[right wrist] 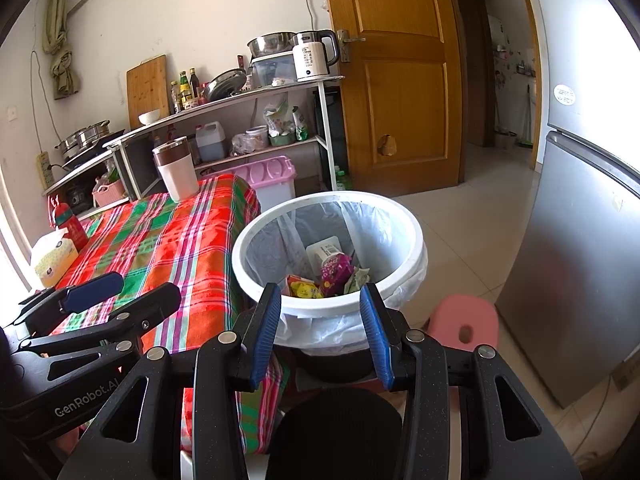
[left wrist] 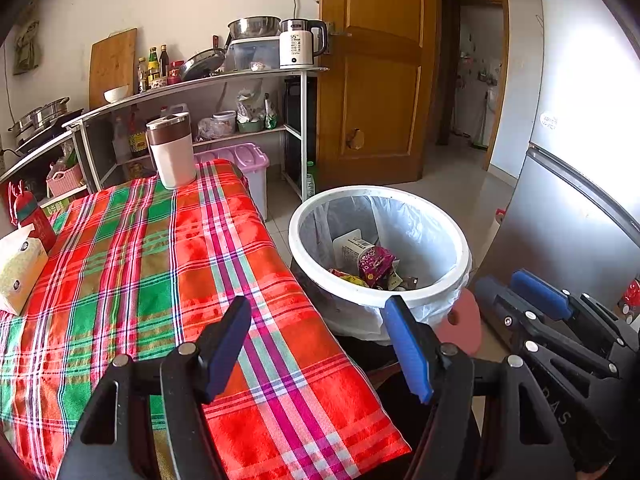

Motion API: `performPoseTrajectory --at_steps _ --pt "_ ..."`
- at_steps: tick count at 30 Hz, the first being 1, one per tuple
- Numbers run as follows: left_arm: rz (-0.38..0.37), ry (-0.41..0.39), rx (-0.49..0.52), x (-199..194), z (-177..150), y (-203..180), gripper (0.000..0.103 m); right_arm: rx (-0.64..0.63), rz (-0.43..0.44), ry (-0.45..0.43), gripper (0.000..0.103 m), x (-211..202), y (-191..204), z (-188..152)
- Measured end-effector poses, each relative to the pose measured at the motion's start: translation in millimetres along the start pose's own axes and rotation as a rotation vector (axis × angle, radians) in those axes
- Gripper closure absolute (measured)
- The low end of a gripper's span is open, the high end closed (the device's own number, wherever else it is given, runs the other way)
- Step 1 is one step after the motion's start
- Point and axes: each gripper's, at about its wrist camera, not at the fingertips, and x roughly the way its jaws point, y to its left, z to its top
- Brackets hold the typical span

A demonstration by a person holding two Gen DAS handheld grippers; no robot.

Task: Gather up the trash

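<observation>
trash (right wrist: 332, 274) in bin (right wrist: 400, 280) | ahead of empty spread right gripper (right wrist: 320, 300)

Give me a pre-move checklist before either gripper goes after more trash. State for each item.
1. Left gripper open and holding nothing: ok.
2. Right gripper open and holding nothing: ok.
3. Trash bin upright beside the table, liner in place: ok.
4. Room left in the bin above the wrappers: ok.
5. Loose trash left on the plaid tablecloth: cannot tell; only a tumbler, tissue box and red bottle show.
6. Pink stool close by the bin: ok, apart from both grippers.
</observation>
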Motion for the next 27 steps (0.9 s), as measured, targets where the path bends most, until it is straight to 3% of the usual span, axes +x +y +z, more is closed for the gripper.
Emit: performPoseTrajectory --at_steps 27 --pt "-0.001 0.001 -0.006 -3.3 0.2 0.7 0.032 0.001 -0.001 -0.001 0.061 -2.1 0.6 -0.2"
